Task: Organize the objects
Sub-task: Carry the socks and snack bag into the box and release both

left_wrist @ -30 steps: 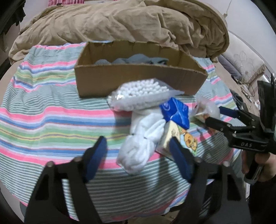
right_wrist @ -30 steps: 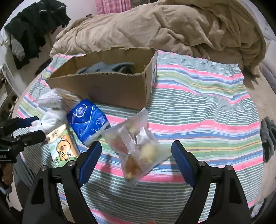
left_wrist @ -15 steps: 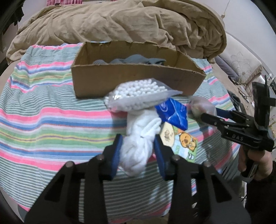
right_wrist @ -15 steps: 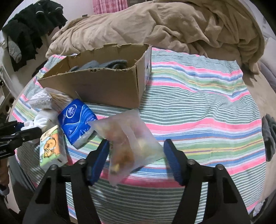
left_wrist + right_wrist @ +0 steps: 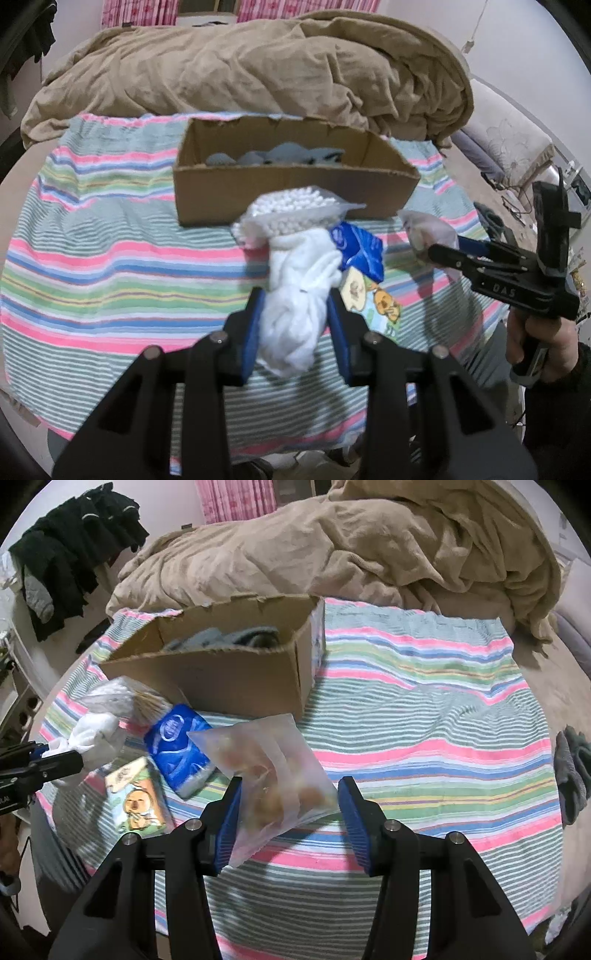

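My left gripper is shut on a white cloth bundle, lifted off the striped cloth. My right gripper is shut on a clear bag of snacks, raised and tilted. A bag of cotton swabs, a blue tissue pack and a cartoon tissue pack lie in front of an open cardboard box that holds grey cloth. The right gripper with its bag also shows in the left wrist view.
A striped cloth covers the surface. A tan blanket is heaped behind the box. Dark clothes hang at far left. A dark cloth lies at the right edge.
Both grippers went from open to shut. The left closed on the white bundle and raised it. The right closed on the snack bag and lifted it off the cloth.
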A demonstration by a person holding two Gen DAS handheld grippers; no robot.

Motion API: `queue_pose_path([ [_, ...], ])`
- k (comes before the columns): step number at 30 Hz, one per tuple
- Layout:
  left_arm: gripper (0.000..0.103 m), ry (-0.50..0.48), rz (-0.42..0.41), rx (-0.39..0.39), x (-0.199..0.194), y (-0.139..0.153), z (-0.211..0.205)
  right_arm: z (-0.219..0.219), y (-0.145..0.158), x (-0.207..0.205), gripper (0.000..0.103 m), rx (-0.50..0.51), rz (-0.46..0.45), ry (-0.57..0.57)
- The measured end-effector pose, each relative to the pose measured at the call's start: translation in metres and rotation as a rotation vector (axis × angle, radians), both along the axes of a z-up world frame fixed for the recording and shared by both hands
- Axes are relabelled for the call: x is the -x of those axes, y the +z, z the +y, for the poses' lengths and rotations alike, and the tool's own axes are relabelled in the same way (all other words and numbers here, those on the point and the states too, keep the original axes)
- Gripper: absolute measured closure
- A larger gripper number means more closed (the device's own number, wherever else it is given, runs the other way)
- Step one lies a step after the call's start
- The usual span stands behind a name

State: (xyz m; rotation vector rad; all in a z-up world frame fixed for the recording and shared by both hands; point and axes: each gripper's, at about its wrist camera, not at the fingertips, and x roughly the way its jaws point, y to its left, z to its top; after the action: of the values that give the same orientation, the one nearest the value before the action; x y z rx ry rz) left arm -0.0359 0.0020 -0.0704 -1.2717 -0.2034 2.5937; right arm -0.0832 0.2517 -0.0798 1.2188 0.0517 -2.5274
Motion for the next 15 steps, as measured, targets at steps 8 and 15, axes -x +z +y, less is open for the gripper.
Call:
queue_pose_path([
  [8, 0.068, 0.008, 0.065, -0.008, -0.010, 0.030, -0.006, 0.001, 0.028, -0.008, 0.049, 0.022, 0.049, 0.000],
  [15, 0.068, 0.023, 0.116, -0.008, -0.011, 0.050, -0.014, 0.002, 0.052, -0.011, 0.049, 0.039, 0.090, -0.002],
])
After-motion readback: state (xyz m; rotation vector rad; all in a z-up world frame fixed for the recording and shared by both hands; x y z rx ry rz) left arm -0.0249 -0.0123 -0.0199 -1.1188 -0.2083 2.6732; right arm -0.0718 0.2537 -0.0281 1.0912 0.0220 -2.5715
